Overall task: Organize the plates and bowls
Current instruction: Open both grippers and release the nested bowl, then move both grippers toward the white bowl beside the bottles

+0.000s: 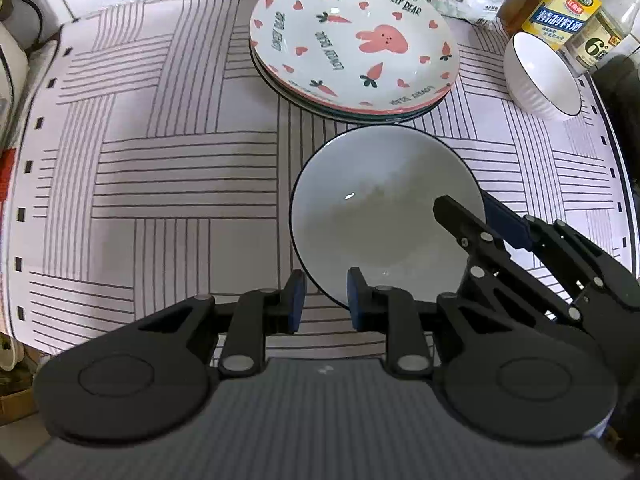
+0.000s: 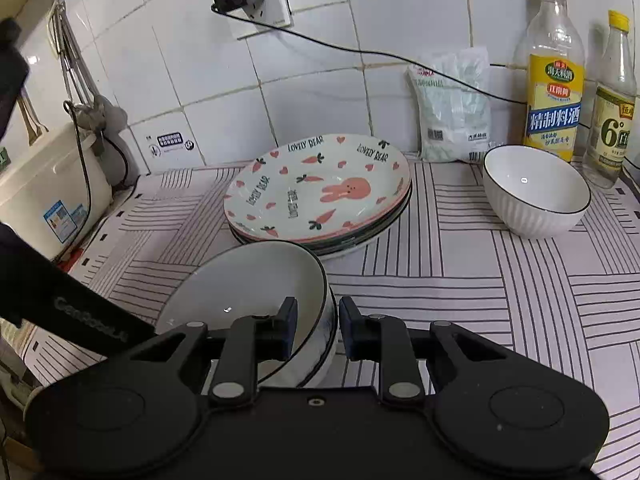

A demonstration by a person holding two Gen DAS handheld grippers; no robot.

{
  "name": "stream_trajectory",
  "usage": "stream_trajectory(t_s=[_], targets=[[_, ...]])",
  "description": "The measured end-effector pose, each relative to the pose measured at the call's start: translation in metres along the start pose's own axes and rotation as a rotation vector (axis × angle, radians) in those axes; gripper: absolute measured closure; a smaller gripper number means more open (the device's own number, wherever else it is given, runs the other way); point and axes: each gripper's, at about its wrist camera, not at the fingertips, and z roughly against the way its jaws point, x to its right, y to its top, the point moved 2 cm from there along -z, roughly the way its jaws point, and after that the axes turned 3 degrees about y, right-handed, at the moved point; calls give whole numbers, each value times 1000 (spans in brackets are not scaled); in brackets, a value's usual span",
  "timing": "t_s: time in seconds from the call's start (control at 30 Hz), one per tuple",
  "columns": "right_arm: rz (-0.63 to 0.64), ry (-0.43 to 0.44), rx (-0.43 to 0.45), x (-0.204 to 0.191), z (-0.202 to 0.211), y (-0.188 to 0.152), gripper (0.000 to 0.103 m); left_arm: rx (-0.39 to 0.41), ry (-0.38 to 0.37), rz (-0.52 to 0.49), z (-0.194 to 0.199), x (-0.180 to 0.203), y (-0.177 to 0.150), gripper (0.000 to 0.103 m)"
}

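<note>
A white bowl with a dark rim sits tilted in front of a stack of plates topped by a pink rabbit and carrot plate. My left gripper straddles the bowl's near rim, jaws slightly apart, not pressing it. My right gripper straddles the bowl's right rim, one pad inside and one outside, a small gap showing; it also shows in the left wrist view. The bowl seems to rest in a second bowl beneath. Another white ribbed bowl stands apart at the right.
A striped mat covers the counter. Two bottles and a white bag stand at the back right by the tiled wall. A white rice cooker stands at the left. A cable hangs from a wall socket.
</note>
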Motion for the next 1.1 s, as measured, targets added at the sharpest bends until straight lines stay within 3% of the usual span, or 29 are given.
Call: stream_trajectory(t_s=[0.27,0.4,0.57,0.63,0.77,0.9,1.1], targets=[[79,21,16,13,33,14,71,56,31,-49,29,16,-5,82],[158,-3,59,23,59,21,58,91,36,-80,48,29,-4,80],[229,-52,83,43,81,27,52,127,22,-118,68,45,0,66],[246,-60,95,54,88,29,42,140,20,-137,73,53,3,62],[290,-59,111,72,94,34,35,148,12,-166,77,71,10,57],[328,-59,145,90,90,40,16,153,5,-190,71,90,22,53],[295,-76,206,128,72,50,14,156,1,-212,56,111,47,50]])
